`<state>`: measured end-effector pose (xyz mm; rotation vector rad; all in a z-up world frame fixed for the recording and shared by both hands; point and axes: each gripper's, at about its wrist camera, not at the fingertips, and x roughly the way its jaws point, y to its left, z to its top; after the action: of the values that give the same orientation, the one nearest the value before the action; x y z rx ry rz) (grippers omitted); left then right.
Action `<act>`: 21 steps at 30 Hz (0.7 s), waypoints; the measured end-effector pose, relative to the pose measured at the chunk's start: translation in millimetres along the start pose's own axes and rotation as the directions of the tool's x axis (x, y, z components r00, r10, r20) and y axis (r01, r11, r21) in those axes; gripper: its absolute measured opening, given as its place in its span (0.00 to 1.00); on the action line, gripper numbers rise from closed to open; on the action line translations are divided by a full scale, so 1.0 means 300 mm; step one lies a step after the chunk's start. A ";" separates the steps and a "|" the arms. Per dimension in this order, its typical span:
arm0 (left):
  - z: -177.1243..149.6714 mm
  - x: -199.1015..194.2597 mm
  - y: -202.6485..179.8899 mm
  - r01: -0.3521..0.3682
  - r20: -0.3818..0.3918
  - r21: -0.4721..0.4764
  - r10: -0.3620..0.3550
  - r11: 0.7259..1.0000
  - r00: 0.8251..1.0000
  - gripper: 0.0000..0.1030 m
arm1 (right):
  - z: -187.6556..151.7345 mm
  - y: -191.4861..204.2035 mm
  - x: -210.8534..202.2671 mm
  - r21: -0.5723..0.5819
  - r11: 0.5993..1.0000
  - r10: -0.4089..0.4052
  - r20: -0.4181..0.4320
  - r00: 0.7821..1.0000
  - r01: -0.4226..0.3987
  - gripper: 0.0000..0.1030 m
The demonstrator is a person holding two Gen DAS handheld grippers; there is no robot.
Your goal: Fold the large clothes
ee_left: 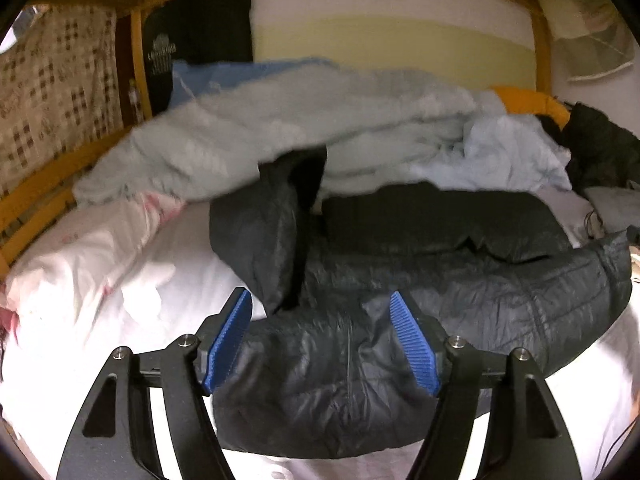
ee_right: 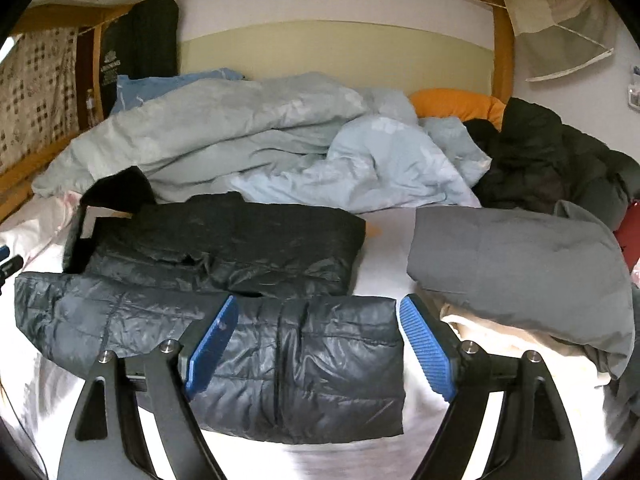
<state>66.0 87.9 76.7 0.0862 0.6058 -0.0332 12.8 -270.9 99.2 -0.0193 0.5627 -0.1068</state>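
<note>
Dark quilted jacket (ee_right: 248, 320), pale blue duvet (ee_right: 240, 136), orange pillow (ee_right: 452, 104), white sheet (ee_left: 120, 264)

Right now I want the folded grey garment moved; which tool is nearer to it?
Right. The right tool sits just left of the grey garment; the left tool is over the dark jacket's far end.

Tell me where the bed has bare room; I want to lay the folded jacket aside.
Bare white sheet shows between the dark puffer jacket and the grey garment, and left of the jacket. The back is crowded with the blue duvet.
</note>
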 end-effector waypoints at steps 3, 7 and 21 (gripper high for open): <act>-0.016 0.056 0.011 0.004 -0.067 -0.022 -0.006 1.000 0.998 0.69 | -0.001 -0.006 0.027 0.007 1.000 -0.011 -0.024 1.000 0.011 0.82; -0.031 0.102 0.061 -0.007 -0.114 -0.084 -0.002 0.996 0.994 0.69 | -0.004 -0.001 0.037 0.005 1.000 -0.003 -0.036 0.999 0.003 0.82; -0.096 0.224 0.161 -0.110 -0.243 -0.114 0.079 0.987 0.967 0.69 | -0.041 -0.009 0.062 0.004 0.998 0.069 -0.095 0.993 -0.069 0.54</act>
<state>107.6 138.1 18.3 -0.0050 0.8417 0.1100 21.6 -275.4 79.1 0.0065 0.6581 -0.0406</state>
